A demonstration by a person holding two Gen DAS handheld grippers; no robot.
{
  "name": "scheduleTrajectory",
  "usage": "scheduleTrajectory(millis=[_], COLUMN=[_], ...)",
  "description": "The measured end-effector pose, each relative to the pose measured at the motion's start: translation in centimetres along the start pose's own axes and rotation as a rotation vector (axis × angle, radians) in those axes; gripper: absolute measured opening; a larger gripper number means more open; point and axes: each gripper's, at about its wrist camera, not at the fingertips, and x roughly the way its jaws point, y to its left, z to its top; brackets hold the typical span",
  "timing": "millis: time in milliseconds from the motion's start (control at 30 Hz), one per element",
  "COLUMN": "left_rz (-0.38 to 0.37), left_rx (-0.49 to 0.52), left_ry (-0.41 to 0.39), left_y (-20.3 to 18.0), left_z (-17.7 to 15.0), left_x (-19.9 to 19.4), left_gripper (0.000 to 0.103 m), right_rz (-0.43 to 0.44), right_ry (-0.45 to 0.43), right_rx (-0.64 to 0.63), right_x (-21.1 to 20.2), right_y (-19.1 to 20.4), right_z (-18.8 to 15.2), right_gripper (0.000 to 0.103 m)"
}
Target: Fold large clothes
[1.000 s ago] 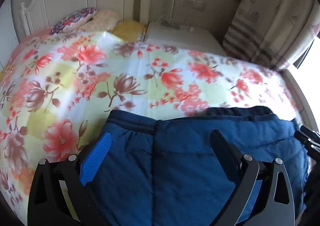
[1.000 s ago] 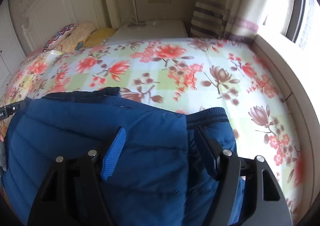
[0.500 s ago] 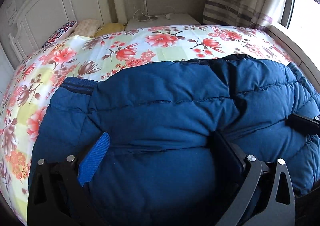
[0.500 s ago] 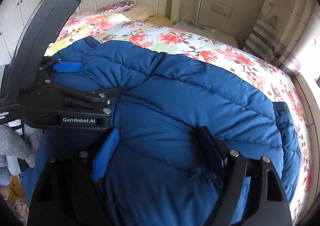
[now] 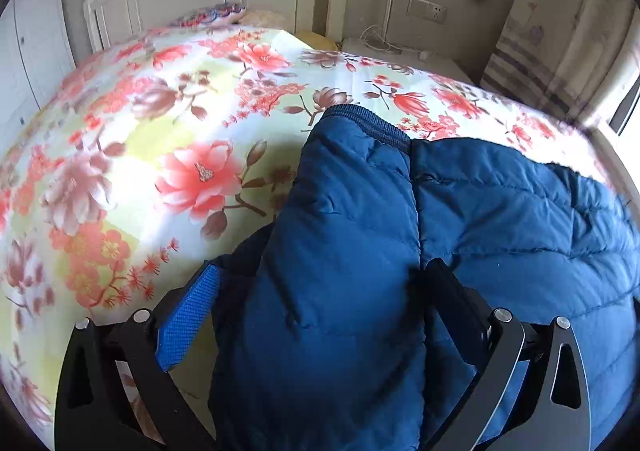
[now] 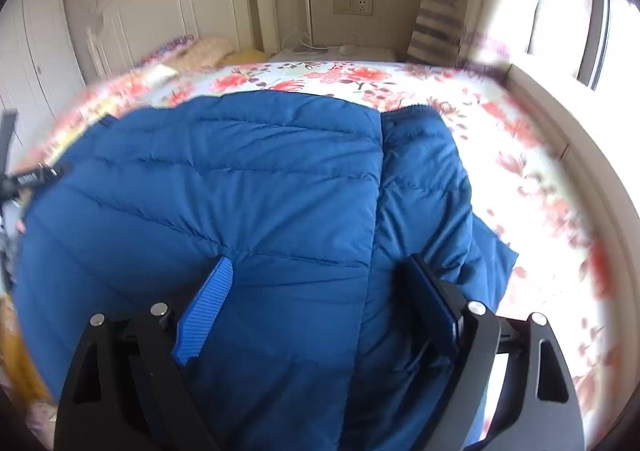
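Left tongs: the left gripper (image 5: 320, 283) has its jaws spread wide, with bulky folds of the blue padded jacket (image 5: 440, 219) bunched between them; whether the pads actually pinch the cloth cannot be told.
Right tongs: the right gripper (image 6: 320, 279) is likewise spread wide over the jacket (image 6: 240, 191), its blue ribbed pad (image 6: 206, 315) lying on the quilted surface; a firm grip cannot be told here either.
Jacket: it lies on the floral bedspread (image 5: 160, 155), filling the space between and ahead of both pairs of fingers, a ribbed cuff (image 5: 372, 123) ahead of the left tongs.
Bed: a white headboard (image 6: 172, 11) stands far ahead of the tongs, pillows (image 6: 208, 49) at its foot.
Beyond the bed: a wall socket (image 6: 354, 6) and a striped curtain (image 6: 440, 23) sit ahead and to the right.
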Motion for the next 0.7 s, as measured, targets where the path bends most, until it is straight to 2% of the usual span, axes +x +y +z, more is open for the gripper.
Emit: scheduleTrajectory(millis=[67, 100, 133, 233, 300, 333, 433, 467, 533, 633, 700], left_rz=[0.092, 0.120, 0.117, 0.005, -0.044, -0.041, 0.027, 0.034, -0.001, 0.008, 0.002], left_rx=[0.046, 0.059, 0.068, 0.110, 0.170, 0.201, 0.305, 0.304, 0.297, 0.314, 0.309], left_ry=[-0.066, -0.098, -0.132, -0.199, -0.197, -0.194, -0.097, -0.104, -0.118, -0.101, -0.107], left_y=[-1.3, -1.8, -2.4, -5.2, -7.4, -8.5, -11.8, -11.9, -11.4, -11.4, -11.1], left_z=[-0.5, -0.9, -1.3, -2.9, -4.4, -5.0, -7.3, -7.9, -8.2, -8.0, -8.1], left_x=[-1.7, -2.8, -4.2, -8.4, -9.3, -9.4, -6.4, -5.5, -5.0, -4.8, -4.6], left_gripper=[0.098, 0.098, 0.098, 0.098, 0.098, 0.098, 0.099, 0.099, 0.099, 0.099, 0.099], right_rz=[-0.059, -0.060, -0.034, 0.025, 0.068, 0.079, 0.055, 0.058, 0.112, 0.105, 0.107], right_ry=[-0.044, -0.068, -0.103, -0.161, -0.159, -0.148, -0.055, -0.069, -0.057, -0.032, -0.028], right_rx=[-0.011, -0.018, -0.028, -0.102, -0.173, -0.210, -0.286, -0.278, -0.245, -0.263, -0.230], right_x=[-1.6, -2.3, -3.5, -6.2, -6.2, -5.8, -2.3, -1.8, -1.4, -1.9, -2.5], right_y=[0.6, 1.1, 1.8, 5.4, 8.0, 9.5, 12.3, 12.3, 11.2, 10.7, 9.0], right_z=[-0.3, -0.4, -0.6, -0.8, -0.6, -0.8, -1.9, -2.3, -2.3, -2.1, -1.8], right_gripper=[0.085, 0.085, 0.085, 0.085, 0.085, 0.085, 0.087, 0.087, 0.088, 0.087, 0.087])
